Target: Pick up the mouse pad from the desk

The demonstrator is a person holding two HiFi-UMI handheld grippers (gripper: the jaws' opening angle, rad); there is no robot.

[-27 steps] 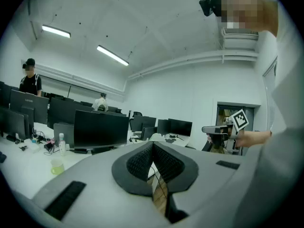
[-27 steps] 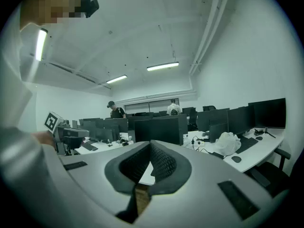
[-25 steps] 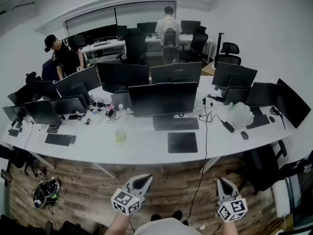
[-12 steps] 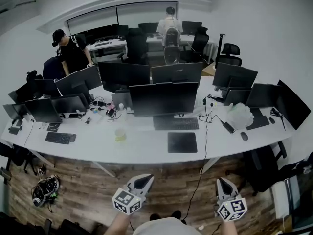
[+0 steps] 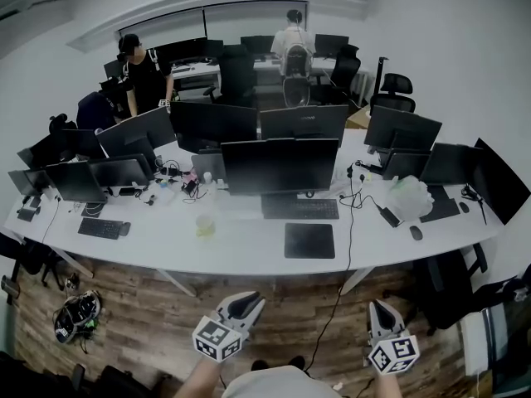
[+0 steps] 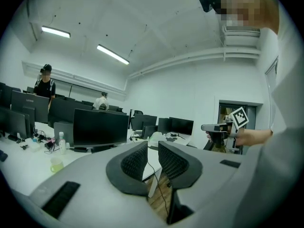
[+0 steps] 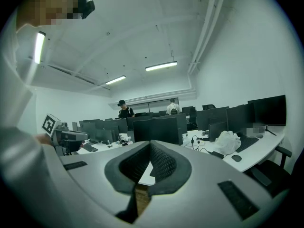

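Opening just now to a narrow empty gap, left gripper (image 5: 246, 305) at 6 o'clock; right gripper (image 5: 376, 308) at 5 o'clock closed, empty

An open-plan office: a long white surface (image 5: 241, 251) carries rows of dark monitors (image 5: 278, 166), keyboards (image 5: 299, 208), a mouse pad (image 5: 309, 240) and cables (image 5: 349, 222). Swivel chairs (image 5: 390, 89) stand behind it, strip lights (image 7: 161, 66) run overhead, and more workstations (image 5: 187, 66) seemingly line the far wall.
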